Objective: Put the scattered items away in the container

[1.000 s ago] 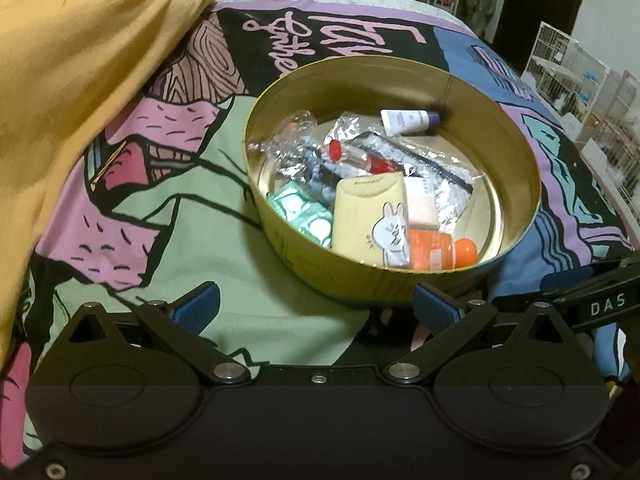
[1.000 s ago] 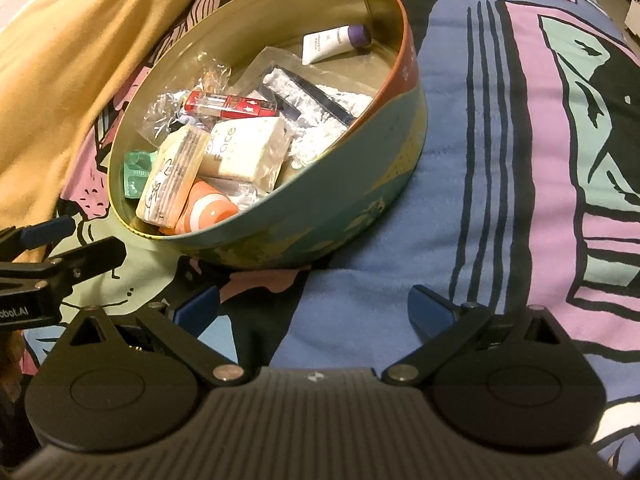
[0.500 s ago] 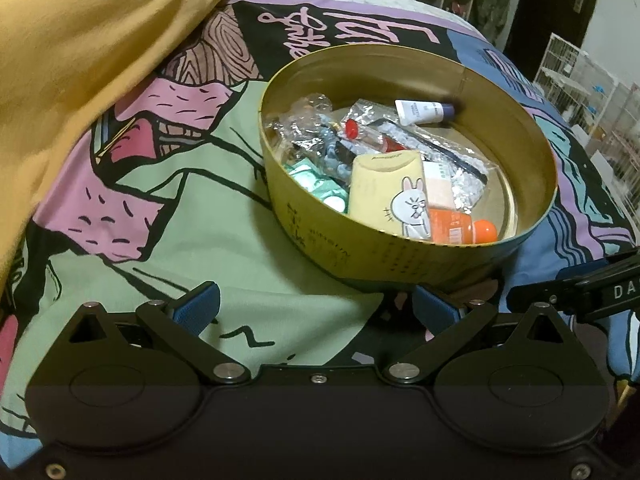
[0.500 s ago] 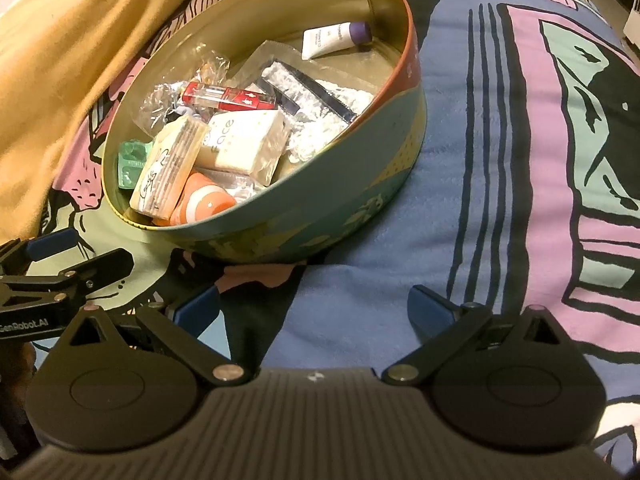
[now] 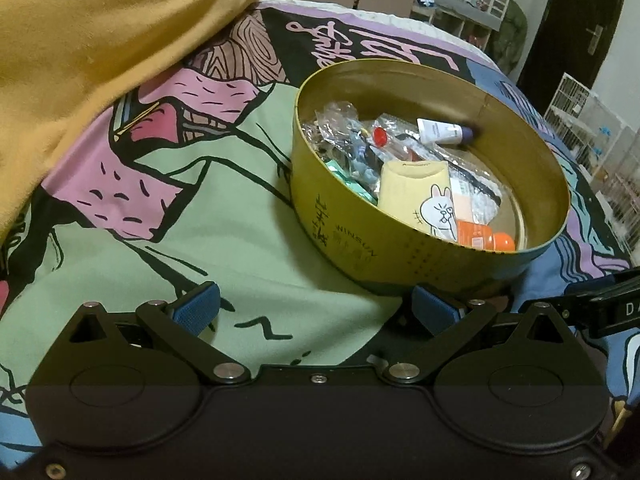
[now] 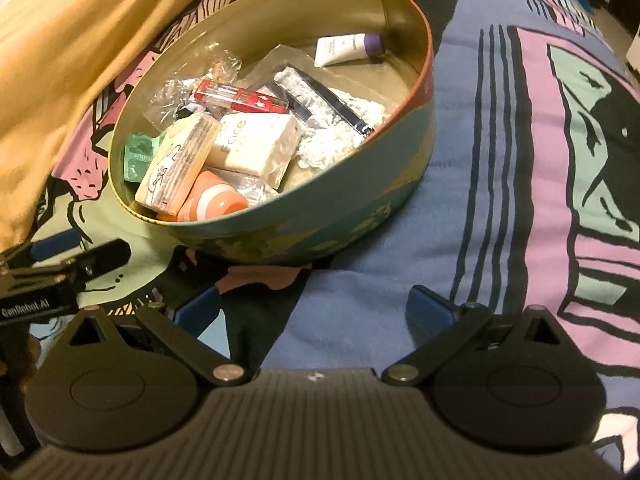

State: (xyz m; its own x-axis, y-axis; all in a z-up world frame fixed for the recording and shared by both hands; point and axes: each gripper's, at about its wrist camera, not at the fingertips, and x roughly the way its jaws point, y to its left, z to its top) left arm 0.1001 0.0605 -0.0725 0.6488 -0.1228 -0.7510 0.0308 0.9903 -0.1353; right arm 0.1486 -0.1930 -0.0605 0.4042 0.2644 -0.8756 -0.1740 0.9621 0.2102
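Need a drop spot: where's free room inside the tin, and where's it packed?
Free: bare floor of the round tin along its far wall, around the purple-capped tube. Packed: near side, where rabbit tissue pack, orange bottle, soap bar and green packets overlap.

A bed covered by a cartoon-printed quilt in green, pink, blue and black (image 5: 168,216) fills the frame, with a rumpled mustard-yellow blanket (image 5: 92,40) at upper left. Beyond it — upper right — stand a dark door (image 5: 576,28), cluttered pale shelves (image 5: 468,4) and white wire cages (image 5: 600,136) against a light wall.
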